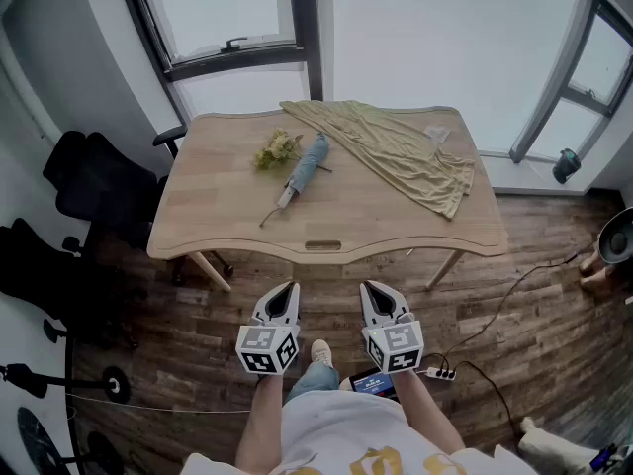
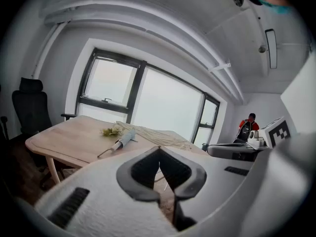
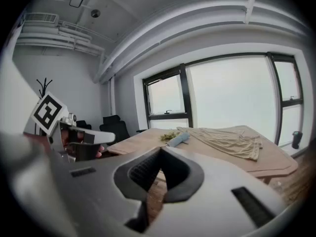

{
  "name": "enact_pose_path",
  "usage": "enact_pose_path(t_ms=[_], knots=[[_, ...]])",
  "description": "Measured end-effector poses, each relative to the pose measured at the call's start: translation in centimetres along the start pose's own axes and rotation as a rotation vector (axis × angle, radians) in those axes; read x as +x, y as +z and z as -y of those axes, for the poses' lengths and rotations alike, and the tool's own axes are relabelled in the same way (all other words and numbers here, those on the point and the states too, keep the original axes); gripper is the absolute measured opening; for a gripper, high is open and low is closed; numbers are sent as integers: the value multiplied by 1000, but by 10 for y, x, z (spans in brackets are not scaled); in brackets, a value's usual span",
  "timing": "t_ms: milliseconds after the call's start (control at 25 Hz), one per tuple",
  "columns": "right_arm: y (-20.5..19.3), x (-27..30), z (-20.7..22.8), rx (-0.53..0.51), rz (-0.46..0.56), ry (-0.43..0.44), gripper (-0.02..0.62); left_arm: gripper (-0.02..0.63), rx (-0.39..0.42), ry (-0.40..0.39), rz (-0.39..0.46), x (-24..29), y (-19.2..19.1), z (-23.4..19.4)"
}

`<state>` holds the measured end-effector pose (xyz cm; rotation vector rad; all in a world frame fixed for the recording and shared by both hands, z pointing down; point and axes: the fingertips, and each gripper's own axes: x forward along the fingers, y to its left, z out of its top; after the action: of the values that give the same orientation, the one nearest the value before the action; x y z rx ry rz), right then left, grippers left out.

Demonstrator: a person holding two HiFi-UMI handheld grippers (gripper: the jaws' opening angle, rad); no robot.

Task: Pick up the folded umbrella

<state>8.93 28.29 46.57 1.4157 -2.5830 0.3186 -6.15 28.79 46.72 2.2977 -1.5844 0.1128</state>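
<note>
The folded umbrella (image 1: 306, 167) is pale blue with a light handle and a thin strap. It lies slantwise on the wooden table (image 1: 227, 221), left of centre. It also shows in the left gripper view as the umbrella (image 2: 124, 138) and in the right gripper view as the umbrella (image 3: 177, 139). My left gripper (image 1: 287, 288) and right gripper (image 1: 371, 286) hang side by side over the floor, short of the table's near edge and well away from the umbrella. Both are shut with nothing in them: left gripper (image 2: 159, 149), right gripper (image 3: 160, 150).
A small bunch of yellow-green flowers (image 1: 277, 149) lies just left of the umbrella. A yellow-green cloth (image 1: 396, 146) is spread across the table's back right. Black office chairs (image 1: 94, 181) stand to the left. A power strip (image 1: 440, 372) and cables lie on the floor at right.
</note>
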Motion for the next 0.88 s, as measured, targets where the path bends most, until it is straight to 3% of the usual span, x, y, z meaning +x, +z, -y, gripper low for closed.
enact_pose_path(t_ms=[880], knots=[[8,-31,-18,14,45,4,11,20,69,15,32,-40,8,15]])
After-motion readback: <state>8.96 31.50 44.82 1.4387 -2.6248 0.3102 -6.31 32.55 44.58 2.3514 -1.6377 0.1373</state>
